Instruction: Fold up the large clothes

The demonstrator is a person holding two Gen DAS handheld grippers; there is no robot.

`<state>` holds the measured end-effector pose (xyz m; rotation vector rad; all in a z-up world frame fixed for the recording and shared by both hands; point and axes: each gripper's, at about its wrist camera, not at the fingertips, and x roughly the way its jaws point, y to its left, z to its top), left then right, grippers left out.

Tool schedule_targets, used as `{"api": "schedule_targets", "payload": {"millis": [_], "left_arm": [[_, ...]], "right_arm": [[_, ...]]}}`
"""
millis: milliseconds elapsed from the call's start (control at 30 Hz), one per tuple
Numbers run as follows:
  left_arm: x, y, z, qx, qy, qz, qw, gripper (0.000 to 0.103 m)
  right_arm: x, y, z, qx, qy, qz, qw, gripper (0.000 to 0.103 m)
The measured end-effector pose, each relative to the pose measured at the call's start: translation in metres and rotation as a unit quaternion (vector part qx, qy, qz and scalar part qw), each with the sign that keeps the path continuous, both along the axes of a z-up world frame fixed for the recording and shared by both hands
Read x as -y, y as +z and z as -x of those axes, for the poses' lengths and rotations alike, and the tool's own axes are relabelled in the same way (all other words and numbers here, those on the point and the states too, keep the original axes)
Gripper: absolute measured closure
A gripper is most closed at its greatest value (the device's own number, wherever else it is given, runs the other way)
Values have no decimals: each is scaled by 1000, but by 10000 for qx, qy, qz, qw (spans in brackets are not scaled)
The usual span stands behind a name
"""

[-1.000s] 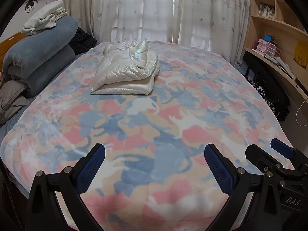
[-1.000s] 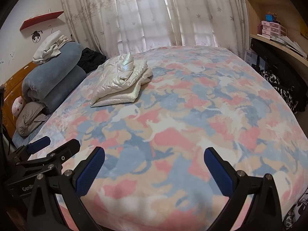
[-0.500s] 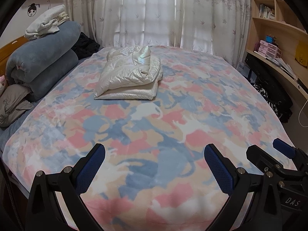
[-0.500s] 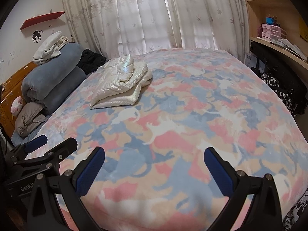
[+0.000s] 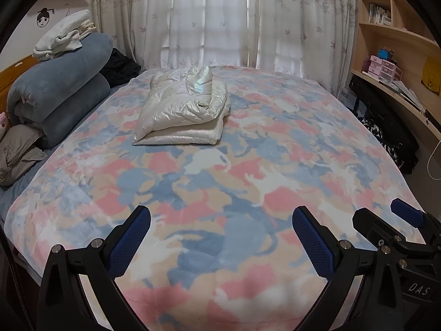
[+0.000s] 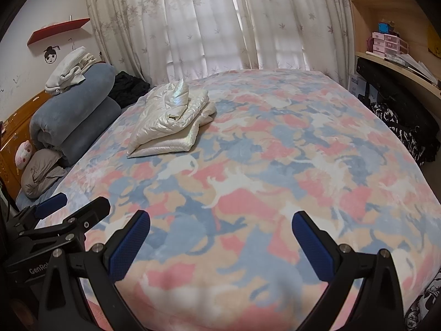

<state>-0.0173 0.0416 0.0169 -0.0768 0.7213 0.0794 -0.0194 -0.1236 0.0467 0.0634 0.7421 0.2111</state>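
A shiny cream-white padded jacket (image 5: 183,110) lies folded in a thick bundle on the far left part of the bed; it also shows in the right wrist view (image 6: 172,121). The bed is covered by a pink, blue and beige patterned blanket (image 5: 248,182). My left gripper (image 5: 220,237) is open and empty above the bed's near edge, far from the jacket. My right gripper (image 6: 220,240) is open and empty beside it, also at the near edge. Each gripper shows at the side of the other's view.
Rolled blue-grey quilts (image 5: 58,93) with white clothes on top lie along the left side by the headboard. A grey pillow (image 5: 16,151) sits below them. A black garment (image 5: 120,67) lies near the curtain. Shelves and a desk (image 5: 394,88) line the right wall.
Both grippers have drawn back and risen slightly; the bed and folded jacket sit a little lower and farther in view. Both stay open and empty.
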Motion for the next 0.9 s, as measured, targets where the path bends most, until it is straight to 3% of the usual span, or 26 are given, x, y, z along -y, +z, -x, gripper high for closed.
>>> {"api": "schedule_targets", "payload": {"millis": [900], "left_arm": [[-3, -3, -4, -67, -36, -4, 10000, 2]], "right_arm": [[0, -9, -7, -78, -104, -34, 9999, 0]]}}
